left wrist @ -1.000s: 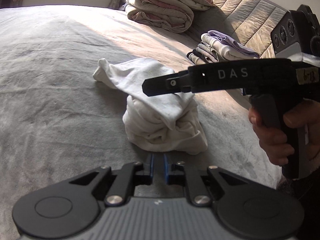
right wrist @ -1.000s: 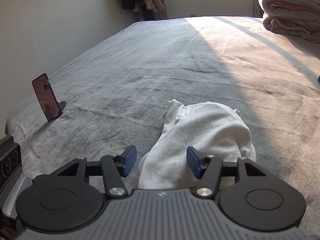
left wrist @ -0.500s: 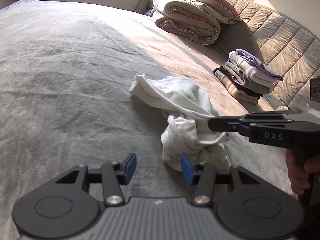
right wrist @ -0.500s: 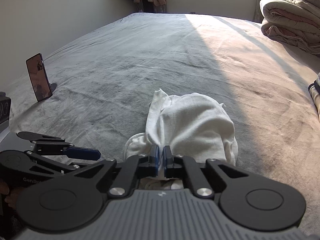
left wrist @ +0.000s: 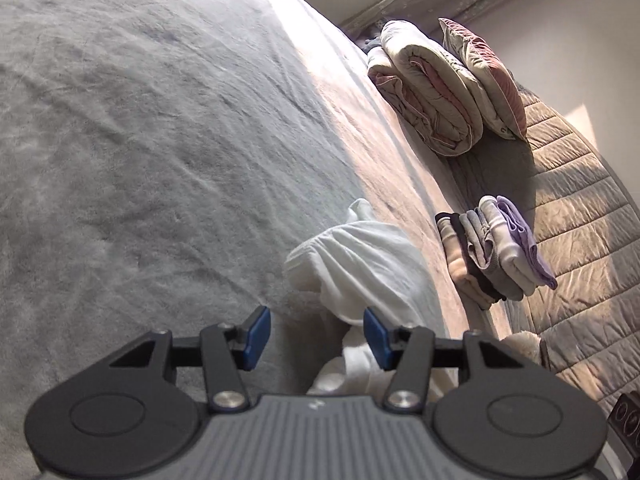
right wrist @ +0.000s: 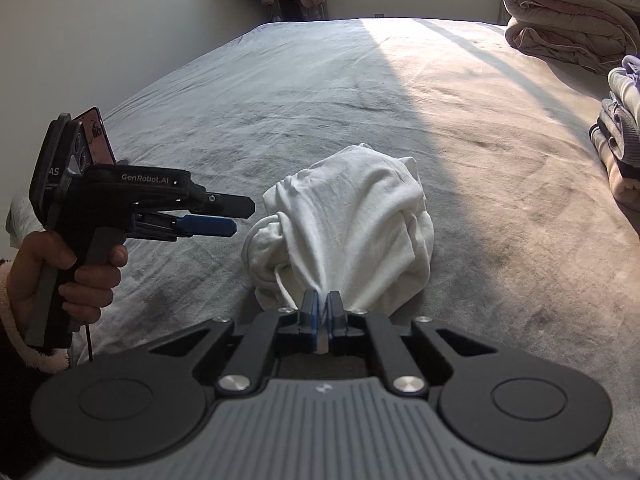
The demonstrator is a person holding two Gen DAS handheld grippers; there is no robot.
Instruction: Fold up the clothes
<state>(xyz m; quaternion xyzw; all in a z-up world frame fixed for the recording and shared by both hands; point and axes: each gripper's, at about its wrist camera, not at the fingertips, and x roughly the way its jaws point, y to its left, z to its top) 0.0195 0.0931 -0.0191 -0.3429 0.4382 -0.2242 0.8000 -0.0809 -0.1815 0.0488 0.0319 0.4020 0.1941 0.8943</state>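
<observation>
A crumpled white garment (right wrist: 352, 224) lies bunched on the grey bed cover (right wrist: 320, 92). My right gripper (right wrist: 322, 306) is shut on the garment's near edge, pulling a taut fold toward me. The left gripper (right wrist: 240, 216) hovers open just left of the bundle, held by a hand. In the left wrist view that left gripper (left wrist: 316, 334) is open with blue pads apart, and the white garment (left wrist: 360, 264) sits just beyond and to the right of its fingers, partly hidden behind the right finger.
A stack of folded clothes (left wrist: 496, 248) rests against the quilted headboard (left wrist: 576, 200) on the right. A rolled duvet (left wrist: 424, 88) and a pillow (left wrist: 488, 76) sit farther back. A phone (right wrist: 98, 132) stands behind the left gripper near the bed's left edge.
The right gripper closed on the garment's near edge and has drawn it up. The left gripper opened, let go, and swung away to the left side of the bundle.
</observation>
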